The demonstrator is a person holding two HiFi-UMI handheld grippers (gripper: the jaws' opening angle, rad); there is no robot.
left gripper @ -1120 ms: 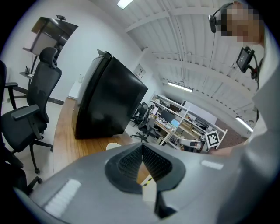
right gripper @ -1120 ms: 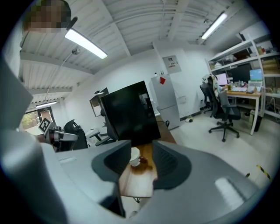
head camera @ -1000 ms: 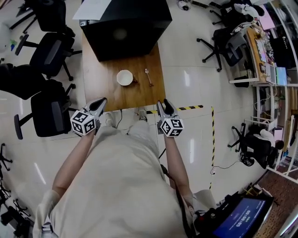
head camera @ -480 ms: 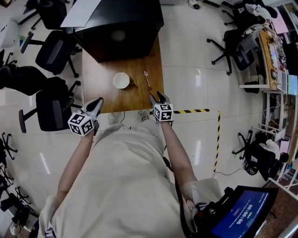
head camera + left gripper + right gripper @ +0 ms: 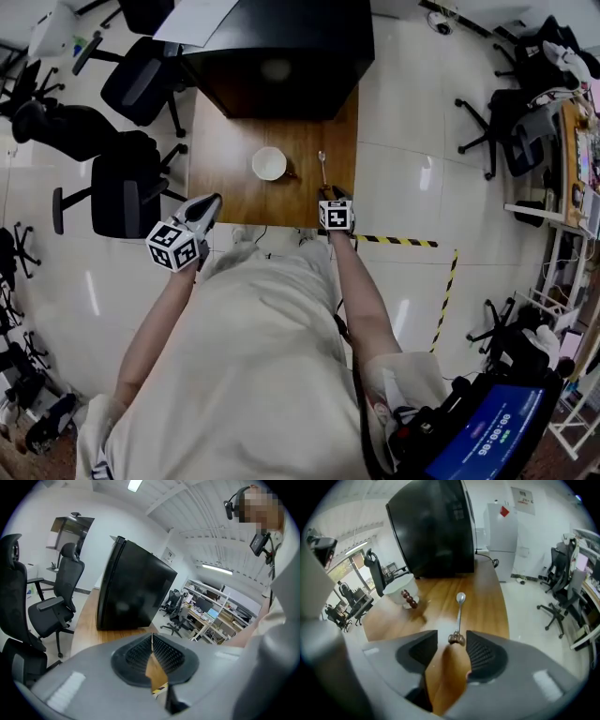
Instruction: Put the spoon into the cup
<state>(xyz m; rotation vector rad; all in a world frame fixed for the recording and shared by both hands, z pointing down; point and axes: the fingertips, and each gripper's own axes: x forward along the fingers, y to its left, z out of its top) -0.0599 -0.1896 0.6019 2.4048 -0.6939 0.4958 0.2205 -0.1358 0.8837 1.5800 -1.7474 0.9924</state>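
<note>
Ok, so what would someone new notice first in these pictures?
Probably the right gripper, low over the near right edge of the wooden table. Its jaws have just been opening, and the knobbed handle end of the spoon sits in the gap at their tips, not gripped. Next come the white cup left of the spoon and the big black box filling the table's far end.

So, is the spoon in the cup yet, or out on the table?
Out. The spoon lies flat on the wooden table, apart from the white cup and to its right.
</note>
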